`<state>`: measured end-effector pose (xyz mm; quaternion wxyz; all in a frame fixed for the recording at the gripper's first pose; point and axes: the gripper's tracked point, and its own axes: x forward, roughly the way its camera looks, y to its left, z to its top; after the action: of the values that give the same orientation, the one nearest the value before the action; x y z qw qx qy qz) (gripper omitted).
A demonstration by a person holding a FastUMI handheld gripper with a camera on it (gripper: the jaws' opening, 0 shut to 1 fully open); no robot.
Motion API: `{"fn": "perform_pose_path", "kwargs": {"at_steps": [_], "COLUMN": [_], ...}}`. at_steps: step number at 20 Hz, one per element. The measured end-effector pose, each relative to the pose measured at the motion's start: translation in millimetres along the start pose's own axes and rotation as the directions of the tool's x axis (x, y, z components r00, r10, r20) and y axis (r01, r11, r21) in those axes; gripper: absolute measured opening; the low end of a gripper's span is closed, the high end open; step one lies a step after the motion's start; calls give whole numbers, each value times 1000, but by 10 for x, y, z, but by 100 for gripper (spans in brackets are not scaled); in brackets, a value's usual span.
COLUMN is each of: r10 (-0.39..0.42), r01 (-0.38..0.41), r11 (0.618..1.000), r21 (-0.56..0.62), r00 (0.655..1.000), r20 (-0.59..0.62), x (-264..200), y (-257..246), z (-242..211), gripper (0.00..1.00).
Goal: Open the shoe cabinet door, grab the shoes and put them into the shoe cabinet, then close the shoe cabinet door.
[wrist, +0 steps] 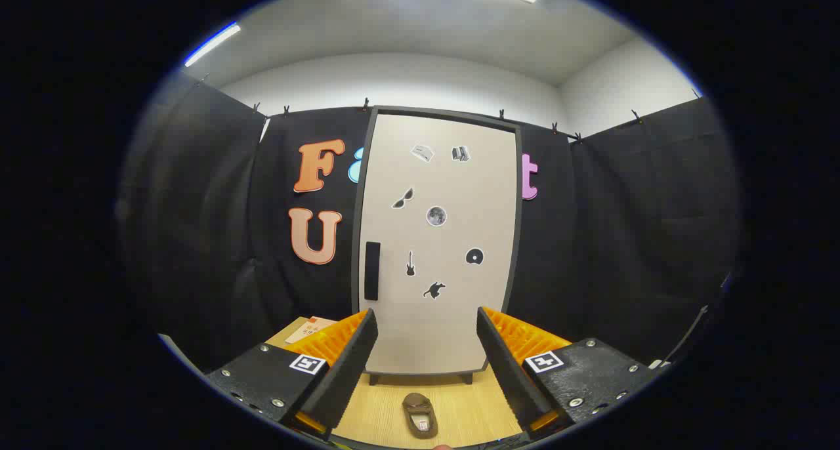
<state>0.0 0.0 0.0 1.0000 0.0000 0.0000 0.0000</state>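
gripper (426, 358): fingers spread wide, nothing between them, no contact with any object. the gap frames the lower part of the shoe cabinet door (438, 240), which stands beyond the fingers, upright and fully shut within its dark frame.

shoe (420, 414): a single brown slipper-type shoe lies on the wooden table (472, 410) between the fingers and below them, nearer than the cabinet, sole down, lengthwise toward the door. whether a second shoe exists cannot be told.

handle (372, 271): a dark vertical bar on the door's left side, toward the left finger's line. stickers are scattered over the door face; none bears on the work. a cardboard piece (308, 328) rests on the table behind the left finger.

assessment: the step in hand appears to be opening the door; nothing of the task is done. recommended practice: shift left and advance until the handle sits squarely between the fingers, keep them spread until both flank it, then close firmly and pull along the door's swing, presumably hinged at the right. keep clear of the shoe on approach; a swinging door might also sweep it.
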Motion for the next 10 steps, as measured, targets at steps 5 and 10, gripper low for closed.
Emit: {"fn": "perform_pose_path", "kwargs": {"at_steps": [5,10], "r10": [-5,-7], "r01": [5,7], "r11": [1000,1000], "r21": [-9,2], "r00": [1000,1000], "r20": [-14,-14], "x": [34,87], "y": [-54,-90], "z": [-37,-41], "gripper": [95,95]}}
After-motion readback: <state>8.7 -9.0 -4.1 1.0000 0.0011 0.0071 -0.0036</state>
